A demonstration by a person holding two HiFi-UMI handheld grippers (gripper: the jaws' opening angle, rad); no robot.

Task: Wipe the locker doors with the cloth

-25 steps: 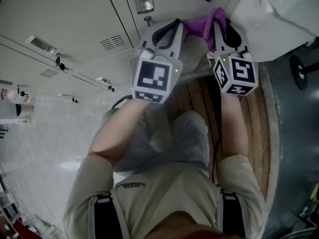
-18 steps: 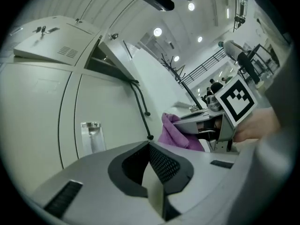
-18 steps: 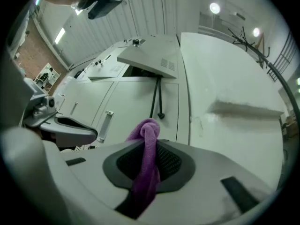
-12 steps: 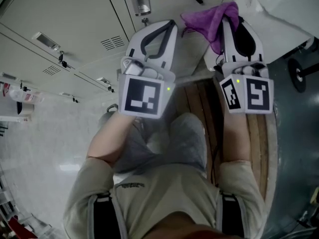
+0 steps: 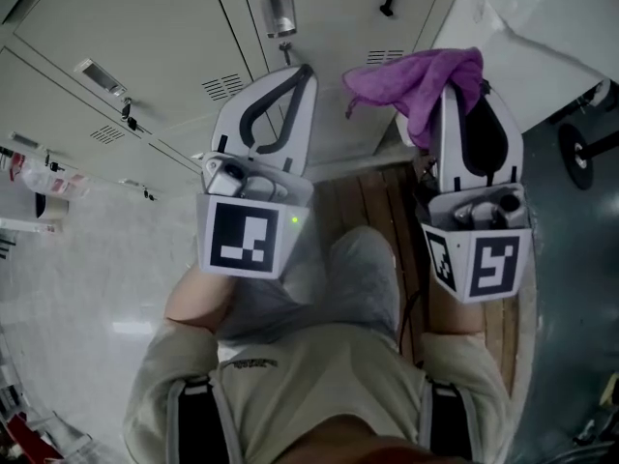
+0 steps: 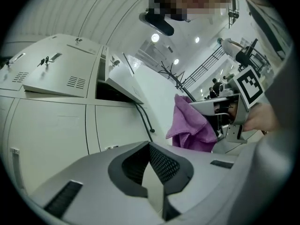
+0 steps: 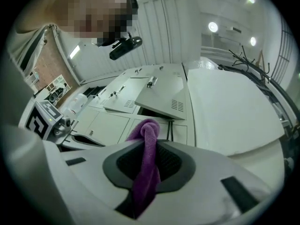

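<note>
A purple cloth (image 5: 418, 77) hangs bunched from the tip of my right gripper (image 5: 452, 90), which is shut on it. In the right gripper view the cloth (image 7: 146, 168) runs as a twisted strip between the jaws of that gripper (image 7: 149, 144). My left gripper (image 5: 301, 70) is beside it on the left, shut and holding nothing. The left gripper view shows its jaws (image 6: 149, 149) closed together, with the cloth (image 6: 189, 125) off to the right. Pale grey locker doors (image 5: 126, 27) fill the wall ahead of both grippers. One locker door (image 7: 161, 95) stands open.
A metal latch (image 5: 276, 3) sits on the locker just above the left gripper. Under the person's legs is a wooden slatted bench (image 5: 495, 216). A white panel (image 5: 542, 27) stands at the upper right, a plastic bottle (image 5: 39, 174) at the far left.
Both marker cubes have drawn back toward the body and the gripper tips now point higher at the lockers. The left gripper has drifted left. More of the cloth shows.
</note>
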